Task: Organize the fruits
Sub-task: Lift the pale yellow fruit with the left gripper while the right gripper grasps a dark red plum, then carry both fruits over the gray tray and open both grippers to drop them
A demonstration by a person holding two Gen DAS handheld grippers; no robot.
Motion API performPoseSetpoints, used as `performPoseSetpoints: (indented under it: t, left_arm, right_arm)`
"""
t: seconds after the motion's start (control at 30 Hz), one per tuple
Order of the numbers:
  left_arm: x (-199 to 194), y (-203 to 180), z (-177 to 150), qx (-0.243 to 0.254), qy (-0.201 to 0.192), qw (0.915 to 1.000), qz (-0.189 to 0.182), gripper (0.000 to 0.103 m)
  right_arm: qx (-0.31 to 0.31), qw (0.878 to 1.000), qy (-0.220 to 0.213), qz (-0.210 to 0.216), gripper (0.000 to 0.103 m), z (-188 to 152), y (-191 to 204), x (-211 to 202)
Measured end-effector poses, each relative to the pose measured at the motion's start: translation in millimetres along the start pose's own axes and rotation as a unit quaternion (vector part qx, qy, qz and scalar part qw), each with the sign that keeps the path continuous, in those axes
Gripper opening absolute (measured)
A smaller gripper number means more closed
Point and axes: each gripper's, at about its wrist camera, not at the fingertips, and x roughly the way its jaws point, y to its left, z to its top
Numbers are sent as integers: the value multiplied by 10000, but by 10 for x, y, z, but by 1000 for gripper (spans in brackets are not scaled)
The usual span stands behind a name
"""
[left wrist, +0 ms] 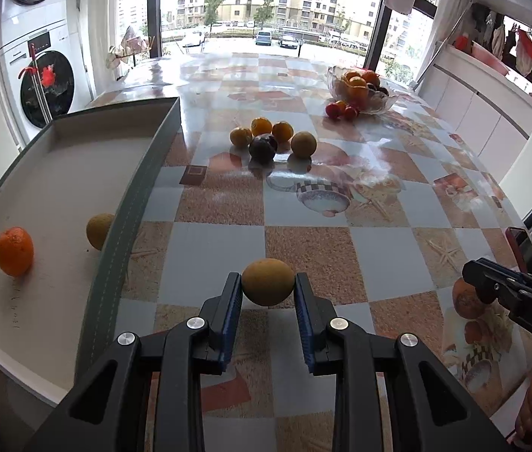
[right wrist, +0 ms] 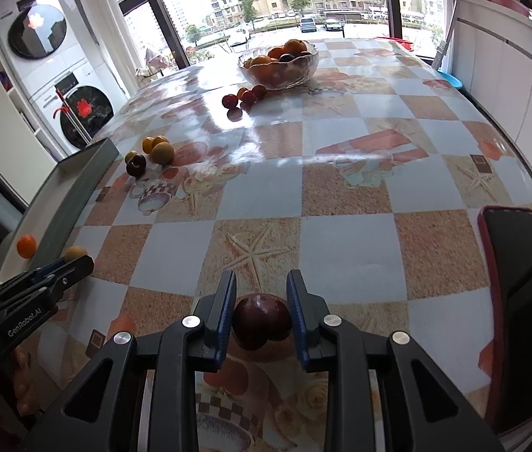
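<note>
The checkered, seashell-patterned tabletop (left wrist: 303,233) carries a shallow grey rectangular tray (left wrist: 122,226) at its left, holding one bright orange fruit (left wrist: 14,251) and one dull yellow fruit (left wrist: 99,230). Far off stands a clear glass bowl of fruit (right wrist: 279,62) (small red ones beside it). The left gripper (left wrist: 268,286) clamps a round yellow-brown fruit (left wrist: 268,281); the right gripper (right wrist: 261,297) clamps a dark red plum (right wrist: 261,320).

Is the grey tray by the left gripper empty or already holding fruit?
Holding fruit. The grey tray contains an orange and a yellowish fruit; the rest of its floor is bare.
</note>
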Motion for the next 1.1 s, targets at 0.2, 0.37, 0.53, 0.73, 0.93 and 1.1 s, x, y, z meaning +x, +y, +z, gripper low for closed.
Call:
performPoseSetpoints:
  t: [0.2, 0.37, 0.53, 0.73, 0.93, 1.1]
  left_arm:
    - [-96, 29, 35, -35, -129, 9999, -105, 30]
    - [-182, 84, 76, -110, -252, 9995, -152, 30]
    - [-210, 171, 103, -198, -307, 9992, -158, 30]
    - [-298, 337, 156, -389, -441, 9981, -156, 30]
    - [-415, 608, 236, -495, -659, 9965, 109, 30]
    - [-413, 899, 251, -645, -655, 9951, 372, 30]
  right_arm:
    - [167, 9998, -55, 122, 30, 4, -66, -88]
    - [88, 9999, -15, 87, 30, 37, -10, -88]
    - [35, 9999, 40, 104, 30, 75, 82, -48]
    - [-221, 9996, 121, 157, 30, 154, 304, -10]
    - [-486, 9978, 194, 410, 30, 340, 684, 91]
    - [-716, 9941, 304, 758, 30, 489, 1095, 229]
